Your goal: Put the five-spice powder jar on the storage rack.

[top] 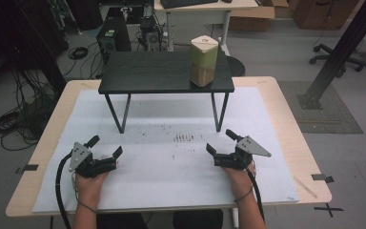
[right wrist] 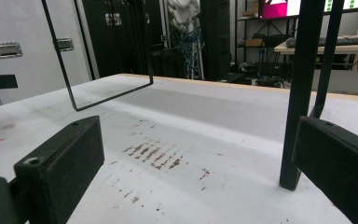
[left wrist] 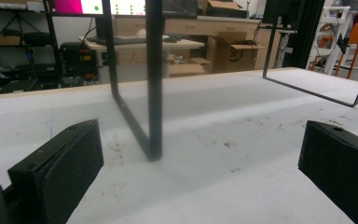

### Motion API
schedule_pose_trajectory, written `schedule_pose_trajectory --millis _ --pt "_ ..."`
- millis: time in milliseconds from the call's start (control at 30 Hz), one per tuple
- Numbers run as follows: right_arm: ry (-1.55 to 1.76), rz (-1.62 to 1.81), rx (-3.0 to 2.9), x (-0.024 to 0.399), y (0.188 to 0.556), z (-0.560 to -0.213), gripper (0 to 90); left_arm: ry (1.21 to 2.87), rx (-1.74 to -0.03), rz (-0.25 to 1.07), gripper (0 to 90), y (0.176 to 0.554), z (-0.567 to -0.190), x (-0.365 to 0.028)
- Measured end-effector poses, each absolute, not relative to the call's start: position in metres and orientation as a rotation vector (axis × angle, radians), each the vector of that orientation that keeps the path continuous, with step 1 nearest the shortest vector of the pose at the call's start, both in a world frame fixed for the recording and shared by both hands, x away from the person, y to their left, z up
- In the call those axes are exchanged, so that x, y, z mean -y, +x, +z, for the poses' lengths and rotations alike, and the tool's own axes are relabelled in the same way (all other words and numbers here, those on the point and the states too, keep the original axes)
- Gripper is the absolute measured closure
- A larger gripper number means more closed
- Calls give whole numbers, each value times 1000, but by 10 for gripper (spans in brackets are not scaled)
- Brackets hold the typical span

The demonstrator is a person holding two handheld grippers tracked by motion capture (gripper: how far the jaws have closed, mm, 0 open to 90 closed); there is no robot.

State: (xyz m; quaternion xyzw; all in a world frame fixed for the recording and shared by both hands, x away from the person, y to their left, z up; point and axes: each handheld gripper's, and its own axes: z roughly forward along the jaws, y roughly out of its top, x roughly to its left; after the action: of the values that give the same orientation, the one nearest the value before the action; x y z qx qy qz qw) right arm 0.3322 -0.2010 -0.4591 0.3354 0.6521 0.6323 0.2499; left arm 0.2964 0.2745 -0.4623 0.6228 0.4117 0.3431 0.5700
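Left hand-held gripper [top: 107, 146] spread, low over mat [top: 171, 162], right hand-held gripper [top: 221, 141] likewise spread

Your left gripper [top: 106, 147] and right gripper [top: 221, 142] rest with jaws spread near the table's [top: 286, 119] front edge, well apart, while the tan container [top: 204, 61] stands upright at the black shelf's [top: 147, 72] right end.

Counter [top: 286, 114]: light wood edge; matt white sheet [top: 171, 167], rust-brown scuffs between claws. Stand [top: 162, 71] beyond claws: matt black top, thin metal legs. Claw pads [left wrist: 60, 163]: matt black plastic.
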Motion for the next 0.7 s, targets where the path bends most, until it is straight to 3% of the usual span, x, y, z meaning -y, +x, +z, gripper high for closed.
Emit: schedule_pose_trajectory --millis 700 --pt "922 1727 -1774 202 332 -460 22 1458 -963 805 2 296 -462 -275"
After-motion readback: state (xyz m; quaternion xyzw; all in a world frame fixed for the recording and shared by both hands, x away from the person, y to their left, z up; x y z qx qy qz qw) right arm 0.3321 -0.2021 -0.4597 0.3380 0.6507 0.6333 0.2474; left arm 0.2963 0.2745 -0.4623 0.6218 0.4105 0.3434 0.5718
